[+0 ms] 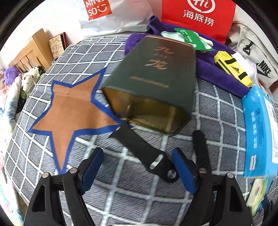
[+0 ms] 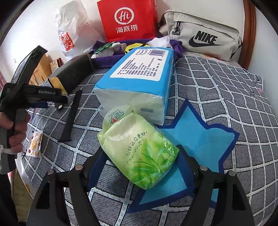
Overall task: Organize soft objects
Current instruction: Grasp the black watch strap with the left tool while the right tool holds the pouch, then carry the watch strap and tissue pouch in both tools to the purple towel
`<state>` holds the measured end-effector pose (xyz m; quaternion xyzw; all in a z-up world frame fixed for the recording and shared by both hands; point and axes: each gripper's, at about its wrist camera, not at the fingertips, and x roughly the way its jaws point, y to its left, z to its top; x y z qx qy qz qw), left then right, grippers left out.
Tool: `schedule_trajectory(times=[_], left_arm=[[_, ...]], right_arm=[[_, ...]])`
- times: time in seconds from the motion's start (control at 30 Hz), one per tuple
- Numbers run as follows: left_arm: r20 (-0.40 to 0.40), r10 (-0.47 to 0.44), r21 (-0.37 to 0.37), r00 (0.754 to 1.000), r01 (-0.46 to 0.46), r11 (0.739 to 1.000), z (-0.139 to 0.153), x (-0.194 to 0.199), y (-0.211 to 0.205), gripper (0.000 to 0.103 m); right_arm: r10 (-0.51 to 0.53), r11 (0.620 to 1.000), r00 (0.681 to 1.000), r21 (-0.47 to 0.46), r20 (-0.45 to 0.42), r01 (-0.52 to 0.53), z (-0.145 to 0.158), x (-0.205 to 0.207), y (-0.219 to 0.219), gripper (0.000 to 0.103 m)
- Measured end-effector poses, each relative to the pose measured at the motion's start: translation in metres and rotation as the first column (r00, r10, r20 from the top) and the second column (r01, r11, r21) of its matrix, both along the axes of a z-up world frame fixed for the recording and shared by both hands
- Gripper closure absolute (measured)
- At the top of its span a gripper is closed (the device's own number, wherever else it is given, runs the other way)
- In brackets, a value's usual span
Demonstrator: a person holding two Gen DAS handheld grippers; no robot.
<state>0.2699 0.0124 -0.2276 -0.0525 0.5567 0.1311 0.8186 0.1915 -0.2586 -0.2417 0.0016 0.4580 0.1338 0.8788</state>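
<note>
A bed covered in a grey sheet [image 1: 156,191] with a white grid pattern fills both views, with bags lined against the white wall at the top of each frame: a red paper bag [image 2: 128,19], a white shopping bag [image 1: 111,15] and a grey Nike bag [image 2: 203,34].

In the left wrist view, the left gripper [image 1: 137,166] sits at the bottom centre, its blue pads spread apart and holding nothing. Between and just beyond them lies a black watch strap [image 1: 144,153]. Above it, mid-frame, a dark green tin [image 1: 152,83] lies tipped on its side, its open end facing the camera. An orange star [image 1: 73,114] with a blue border lies flat at the left. A purple towel [image 1: 222,73] lies at the upper right.

In the right wrist view, the right gripper [image 2: 140,165] is spread wide on either side of a green tissue pack [image 2: 139,153], which lies partly on a blue star [image 2: 199,147]. Whether the pads touch it, I cannot tell. Just behind the pack stands a large blue tissue pack [image 2: 139,78].
</note>
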Motion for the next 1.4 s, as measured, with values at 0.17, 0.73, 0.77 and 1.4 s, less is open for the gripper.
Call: schedule_trajectory(times=[0.17, 0.73, 0.77, 1.4], left_arm=[[-0.024, 0.001, 0.016, 1.000, -0.001, 1.000, 0.002, -0.013, 0.019, 0.020], [0.106, -0.222, -0.061, 0.969, 0.229, 0.971, 0.008, -0.035, 0.029, 0.078], [0.104, -0.217, -0.063, 0.971, 0.224, 0.972, 0.008, -0.037, 0.031, 0.075], [0.134, -0.210, -0.084, 0.968, 0.222, 0.971, 0.012, -0.038, 0.035, 0.083]], right_arm=[[0.003, 1.000, 1.000, -0.004, 0.002, -0.003, 0.000, -0.003, 0.000, 0.026], [-0.004, 1.000, 1.000, -0.014, 0.004, 0.004, -0.001, -0.004, 0.001, 0.026], [-0.003, 1.000, 1.000, -0.015, 0.004, 0.004, -0.001, -0.004, 0.001, 0.026], [0.003, 1.000, 1.000, 0.003, -0.008, -0.003, 0.013, -0.011, 0.007, 0.028]])
